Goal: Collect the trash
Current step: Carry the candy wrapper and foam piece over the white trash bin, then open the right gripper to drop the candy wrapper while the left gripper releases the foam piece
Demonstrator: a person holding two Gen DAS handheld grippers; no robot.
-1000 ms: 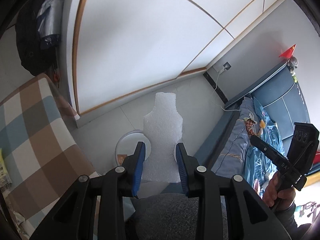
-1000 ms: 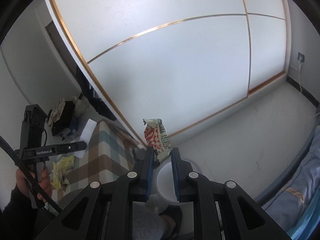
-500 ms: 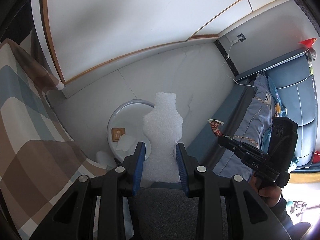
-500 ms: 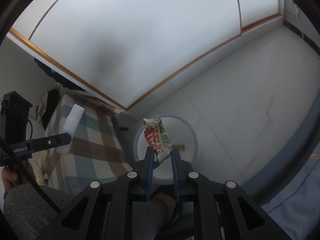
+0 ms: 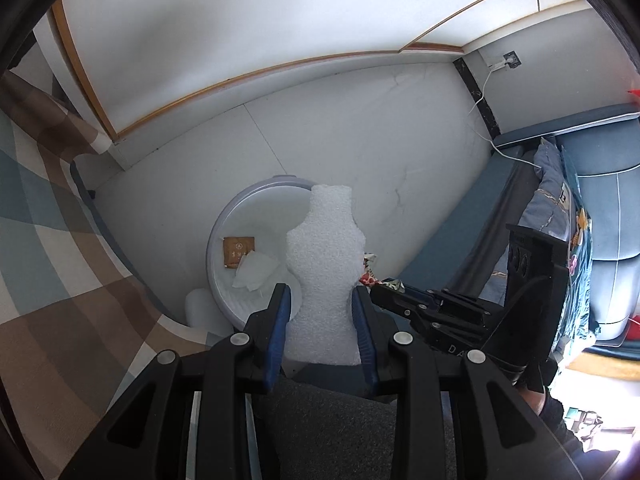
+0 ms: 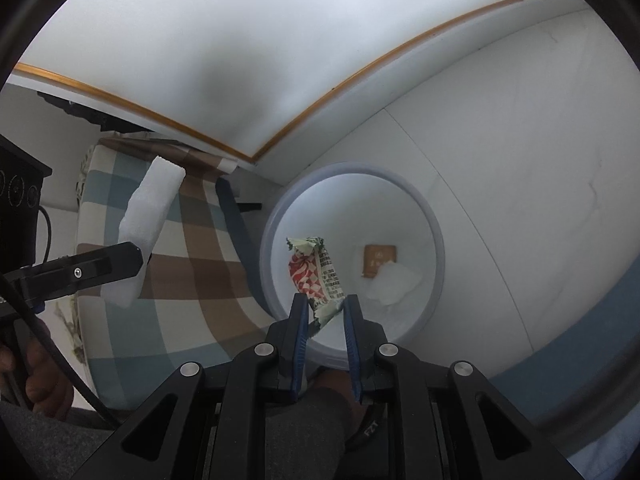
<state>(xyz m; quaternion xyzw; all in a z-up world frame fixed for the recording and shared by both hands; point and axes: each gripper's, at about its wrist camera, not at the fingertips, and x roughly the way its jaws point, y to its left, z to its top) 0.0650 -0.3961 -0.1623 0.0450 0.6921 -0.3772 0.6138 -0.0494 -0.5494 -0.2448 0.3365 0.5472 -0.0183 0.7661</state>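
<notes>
While pale floor tiles (image 5: 360, 128) fill most of both views, a checked blue-and-brown cloth (image 5: 48, 240) drapes over furniture at the left and a blue bed (image 5: 600, 208) lies at the right. Between them on the floor stands a round white bin (image 6: 434, 248), just beside the cloth. Inside it lie a small brown packet (image 6: 380, 260) and a crumpled white tissue (image 6: 394, 282), touching each other. Above the bin, the left gripper (image 5: 320, 304) is clamped on a white foam piece (image 5: 326, 264) that sticks up past its blue pads. Beside it, the right gripper (image 6: 324, 306) pinches the lower end of a red-and-green snack wrapper (image 6: 316, 270), which hangs over the bin's mouth. A dark-sleeved hand (image 6: 44, 376) carries the left gripper's handle.
</notes>
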